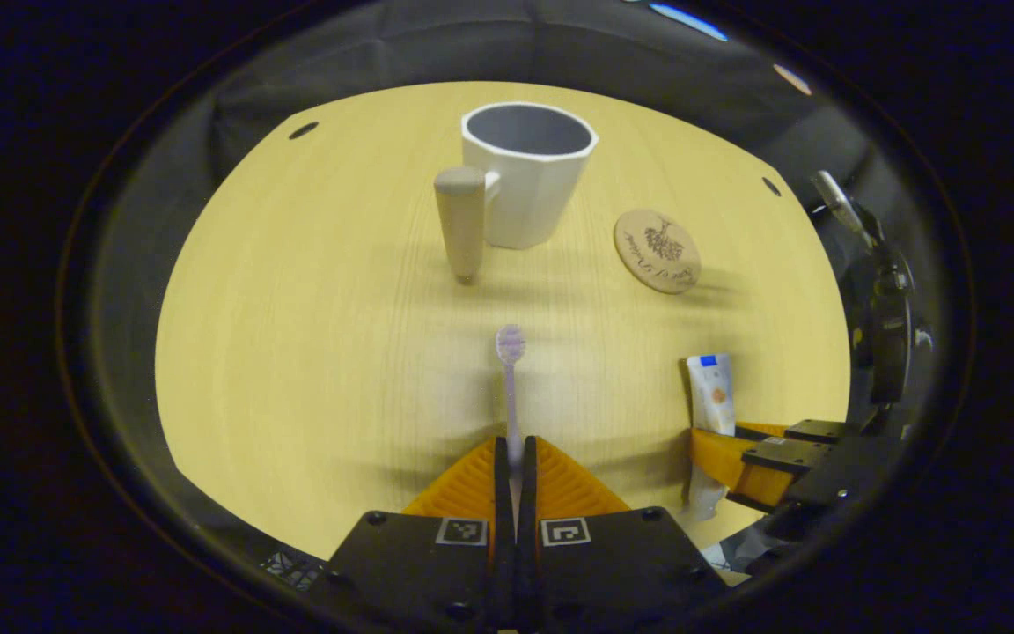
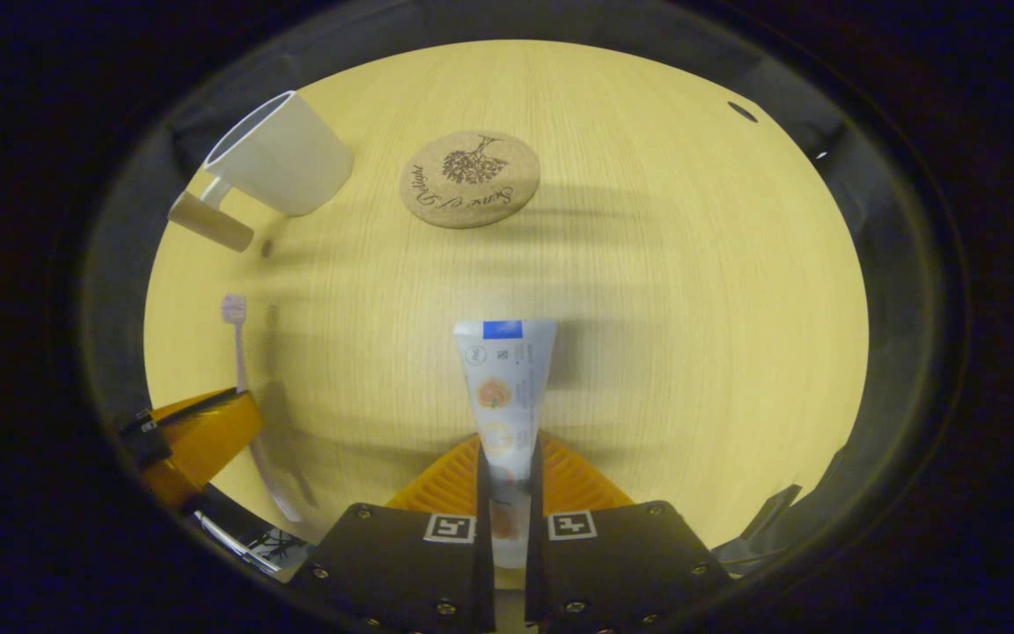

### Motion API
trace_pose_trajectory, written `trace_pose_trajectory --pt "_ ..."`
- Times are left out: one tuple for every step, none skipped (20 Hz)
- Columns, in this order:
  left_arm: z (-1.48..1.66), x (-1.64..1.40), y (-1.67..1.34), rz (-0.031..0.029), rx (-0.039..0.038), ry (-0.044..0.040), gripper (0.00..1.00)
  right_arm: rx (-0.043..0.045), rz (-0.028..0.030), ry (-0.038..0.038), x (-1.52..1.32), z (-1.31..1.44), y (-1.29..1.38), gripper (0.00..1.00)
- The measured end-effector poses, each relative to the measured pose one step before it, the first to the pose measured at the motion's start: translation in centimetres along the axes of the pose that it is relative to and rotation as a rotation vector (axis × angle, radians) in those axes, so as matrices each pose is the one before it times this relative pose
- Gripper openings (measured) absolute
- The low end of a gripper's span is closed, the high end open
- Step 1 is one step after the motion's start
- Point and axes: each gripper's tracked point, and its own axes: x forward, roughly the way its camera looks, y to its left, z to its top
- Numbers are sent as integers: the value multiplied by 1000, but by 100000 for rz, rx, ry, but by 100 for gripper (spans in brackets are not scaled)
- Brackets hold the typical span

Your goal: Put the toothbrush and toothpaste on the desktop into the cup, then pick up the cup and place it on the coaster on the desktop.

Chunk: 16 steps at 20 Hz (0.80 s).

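Simply pale wooden desktop [image 2: 648, 291], dark surroundings.

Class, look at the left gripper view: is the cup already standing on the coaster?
No. The cup stands on the bare desktop, with the coaster lying apart from it, nothing on it.

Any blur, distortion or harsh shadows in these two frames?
Left gripper view: fisheye bows the desktop edge; toothbrush slightly soft; cup sharp. Right gripper view: same bowing; streaky shadows beside the coaster; toothpaste readable, blurred near the tool.
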Motion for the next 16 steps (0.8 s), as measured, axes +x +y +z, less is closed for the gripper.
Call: trace_pose_trajectory --pt "665 -896 -247 -859 -493 -1943 8 56 16 13 4 29 -49 16" --pt "753 -850 -238 -642 -274 -1992 8 -106 101 -20 -18 -59 7 16" --pt "1002 -956 -123 -584 -79 -2308 8 -58 6 -62 -57 9 -25 16" --pt "1075 -988 -261 -659 -116 -2431 8 -186 0 -42 24 -19 -22 16" --pt "1167 -986 -225 -828 -169 -2535 8 -60 8 -80 -12 16 -24 16" --pt "1336 -887 -222 -830 -177 -2681 8 -48 57 -16 -10 -17 -13 16" --pt "1614 -984 -159 -602 -110 -2928 8 70 102 -12 -17 16 2 16" --pt "1470 -634 -30 -507 37 -2881 8 35 99 21 21 -30 1 16" --pt "1686 -611 -36 -633 -41 -3012 8 55 107 24 -32 71 -5 16" --pt "1704 -462 -174 -551 126 -3165 8 62 119 0 -16 -56 -5 16" --pt "1897 -353 78 -390 423 -3070 8 199 103 -8 10 30 5 16" --pt "1732 -138 203 146 620 -2995 8 128 79 35 6 -26 26 16" --pt "1655 202 207 99 905 -2962 8 27 59 71 -43 31 -7 16" --pt "1489 336 265 422 1074 -2060 8 51 27 -26 53 -32 -16 15" --pt "1359 254 260 279 644 -1715 8 -10 53 50 -56 45 10 16" --pt "1264 337 116 -96 476 -1440 8 185 73 -15 18 -39 -16 16"
